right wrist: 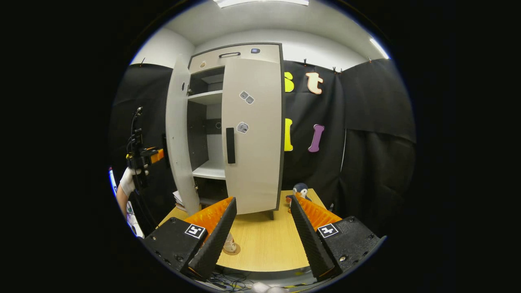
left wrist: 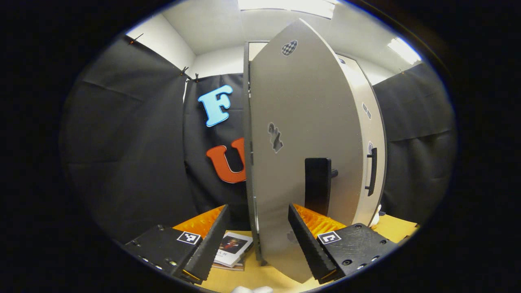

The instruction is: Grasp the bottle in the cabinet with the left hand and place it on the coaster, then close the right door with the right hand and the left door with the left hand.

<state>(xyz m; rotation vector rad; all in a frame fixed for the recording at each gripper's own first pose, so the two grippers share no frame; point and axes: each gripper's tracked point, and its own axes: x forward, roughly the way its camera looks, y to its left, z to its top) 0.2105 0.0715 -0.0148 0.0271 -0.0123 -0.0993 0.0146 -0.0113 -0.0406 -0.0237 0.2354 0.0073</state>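
Black tongs point(right wrist: 260, 228) with square checker tags and screws; white glove point(right wrist: 127, 179), cabled far unit.

Left gripper view close against left door point(left wrist: 301, 134); right gripper view farther (both see cabinet point(right wrist: 240, 122)).

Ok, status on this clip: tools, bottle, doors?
Both tools open, holding nothing: left tool at the left door, right tool back over the table. Bottle on coaster. Right door shut, left ajar.

Recording booth, staged as a home corner

Black cloth walls point(right wrist: 374, 122) hang behind a cabinet point(right wrist: 252, 134) on a wooden table point(right wrist: 264, 240) ahead of the claw.
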